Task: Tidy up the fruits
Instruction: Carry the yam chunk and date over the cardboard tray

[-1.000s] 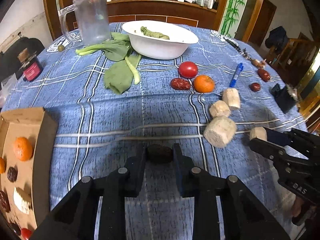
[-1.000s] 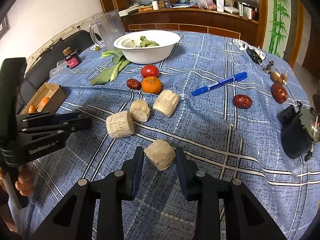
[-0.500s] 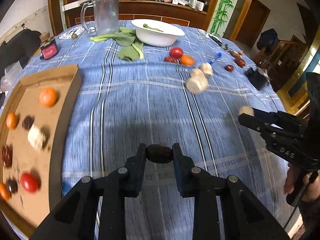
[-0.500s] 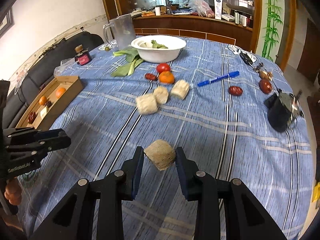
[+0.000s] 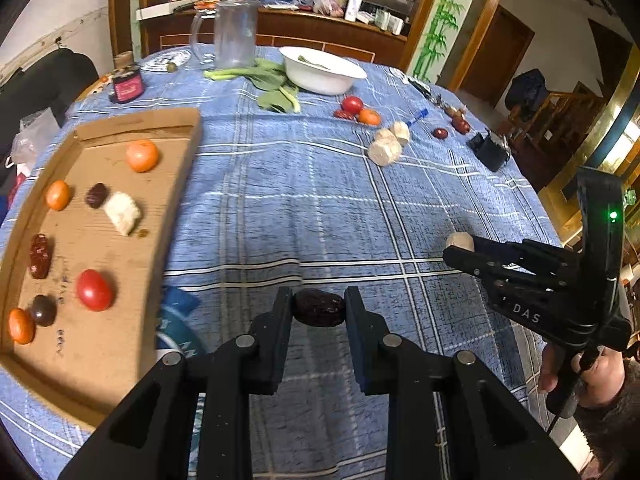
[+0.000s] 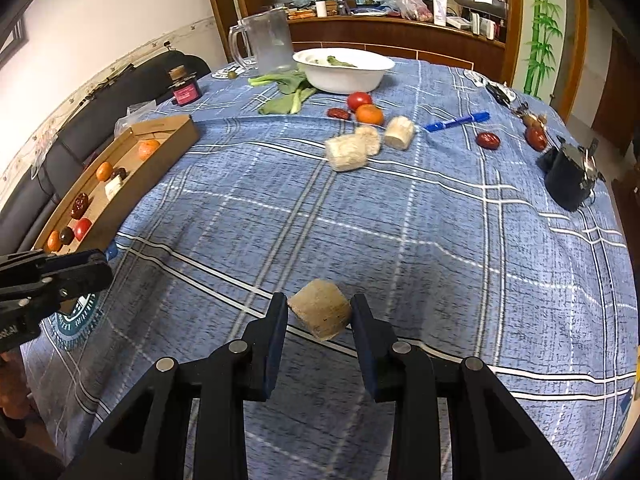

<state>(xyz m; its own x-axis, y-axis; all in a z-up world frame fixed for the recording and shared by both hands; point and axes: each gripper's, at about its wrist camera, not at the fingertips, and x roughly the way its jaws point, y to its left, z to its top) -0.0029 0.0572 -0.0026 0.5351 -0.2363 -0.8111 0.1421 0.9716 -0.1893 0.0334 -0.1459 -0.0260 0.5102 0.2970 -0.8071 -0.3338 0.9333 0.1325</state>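
Observation:
My left gripper is shut on a dark wrinkled date and holds it above the blue cloth, just right of the cardboard tray. The tray holds several fruits, among them oranges, a tomato, dates and a pale chunk. My right gripper is shut on a beige fibrous chunk above the cloth. It also shows in the left wrist view, at the right. Loose on the table lie a tomato, an orange, dates and three beige chunks.
A white bowl, greens and a clear pitcher stand at the far side. A blue pen, a black object and a small jar also sit on the table. The left gripper shows at the left.
Both grippers have pulled back from the loose fruit and moved left, each still holding its piece. The tray has come closer in the left wrist view.

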